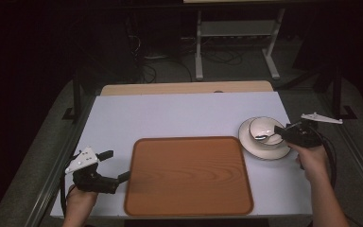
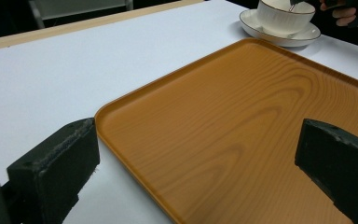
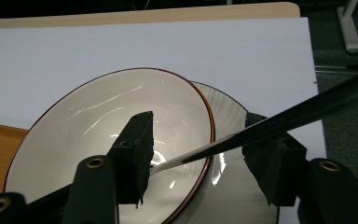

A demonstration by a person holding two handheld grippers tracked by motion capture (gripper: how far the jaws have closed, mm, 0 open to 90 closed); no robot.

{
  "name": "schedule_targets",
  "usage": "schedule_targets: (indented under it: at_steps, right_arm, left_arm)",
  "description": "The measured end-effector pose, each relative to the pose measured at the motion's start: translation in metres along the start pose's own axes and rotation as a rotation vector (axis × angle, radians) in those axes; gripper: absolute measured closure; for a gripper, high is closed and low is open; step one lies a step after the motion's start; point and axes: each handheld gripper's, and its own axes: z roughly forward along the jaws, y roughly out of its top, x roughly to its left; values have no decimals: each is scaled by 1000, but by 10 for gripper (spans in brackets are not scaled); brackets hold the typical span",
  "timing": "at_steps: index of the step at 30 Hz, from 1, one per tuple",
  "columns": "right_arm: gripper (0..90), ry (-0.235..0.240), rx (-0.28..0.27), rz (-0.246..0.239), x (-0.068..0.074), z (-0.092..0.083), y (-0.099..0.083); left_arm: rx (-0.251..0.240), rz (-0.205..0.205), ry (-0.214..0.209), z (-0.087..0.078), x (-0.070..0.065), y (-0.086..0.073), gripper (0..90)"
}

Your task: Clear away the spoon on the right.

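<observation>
Right tongs straddle the bowl rim, jaws apart.

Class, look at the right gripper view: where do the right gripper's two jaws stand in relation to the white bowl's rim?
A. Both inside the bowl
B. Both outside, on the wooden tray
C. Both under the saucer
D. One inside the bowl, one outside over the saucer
D: in the right gripper view the right gripper straddles the rim of the bowl, one jaw inside it and the other outside over the saucer.
</observation>
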Motion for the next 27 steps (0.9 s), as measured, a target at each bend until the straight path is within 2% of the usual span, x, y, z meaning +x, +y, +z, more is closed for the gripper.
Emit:
schedule_targets:
  at_steps: [8,11,15,18,22,27]
  right_arm:
    - [516,10,15,14,-3,3,-3]
    - [592,18,20,24,-4,2,-4]
    - [655,21,21,14,-4,2,-4]
    - [668,15,21,12,-3,1,-3]
    - [698,1,12,4,-3,-2,-3]
    - [750,-24,-29,-3,-5,-10,0]
  left_arm:
    - [1,1,0,0,0,0,0]
    - [1,4,-1,0,0,0,0]
    - [-1,1,1,0,0,0,0]
    - [-1,3,0,0,0,0,0]
    - [-1,4,0,0,-1,0,0]
    - [-2,4,-1,-1,0,0,0]
